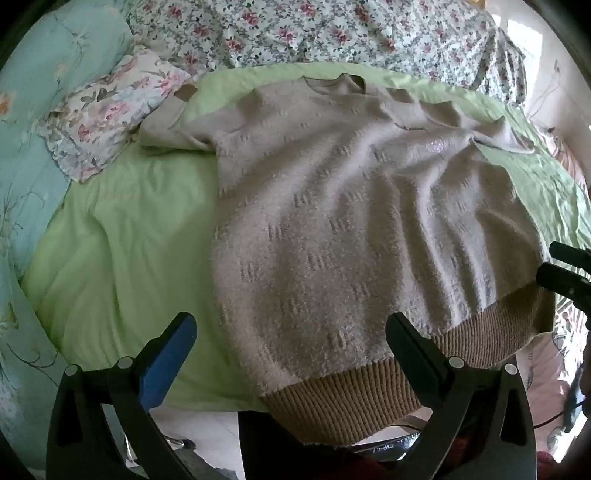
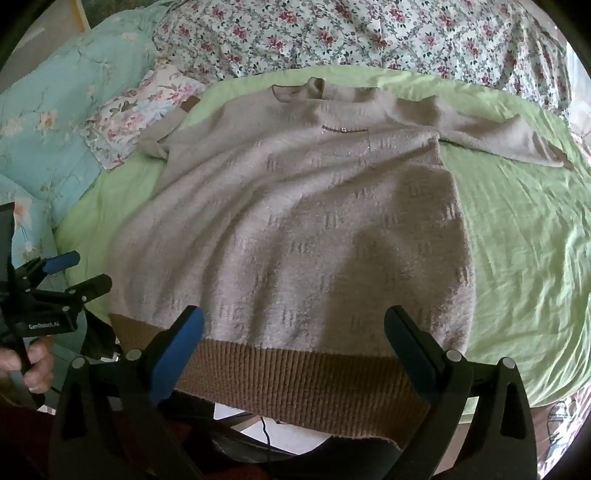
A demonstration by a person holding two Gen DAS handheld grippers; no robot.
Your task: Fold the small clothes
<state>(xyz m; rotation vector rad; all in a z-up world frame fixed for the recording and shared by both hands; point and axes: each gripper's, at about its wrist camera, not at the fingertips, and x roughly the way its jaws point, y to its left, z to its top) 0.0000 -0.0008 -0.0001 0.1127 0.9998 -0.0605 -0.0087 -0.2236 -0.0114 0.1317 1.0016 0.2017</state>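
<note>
A beige sweater point(image 1: 332, 221) is spread flat on a light green sheet point(image 1: 129, 240) that covers the bed, with the neck opening at the far side and the brown ribbed hem point(image 2: 295, 373) hanging a little over the near edge of the bed. Both sleeves are laid out to the sides; the one at the right in the right wrist view point(image 2: 517, 144) is stretched across the green sheet, and the other reaches toward a floral pillow point(image 1: 103, 110). Some soft wrinkles are seen in the knitted body. The left gripper point(image 1: 291, 332) is held above the left part of the hem, its jaws spread wide — nothing is grasped, and one finger is above the sheet while the other is above the ribbed band. The right gripper point(image 2: 293, 328) is held above the middle of the hem, also fully released, and no cloth is pinched between its fingers. In the right wrist view the left gripper is seen at the left border, carried by a hand point(image 2: 33, 365). Behind the sweater a flowered quilt point(image 2: 369, 33) is piled, and a pale blue quilt point(image 1: 44, 74) lies at the left side.
</note>
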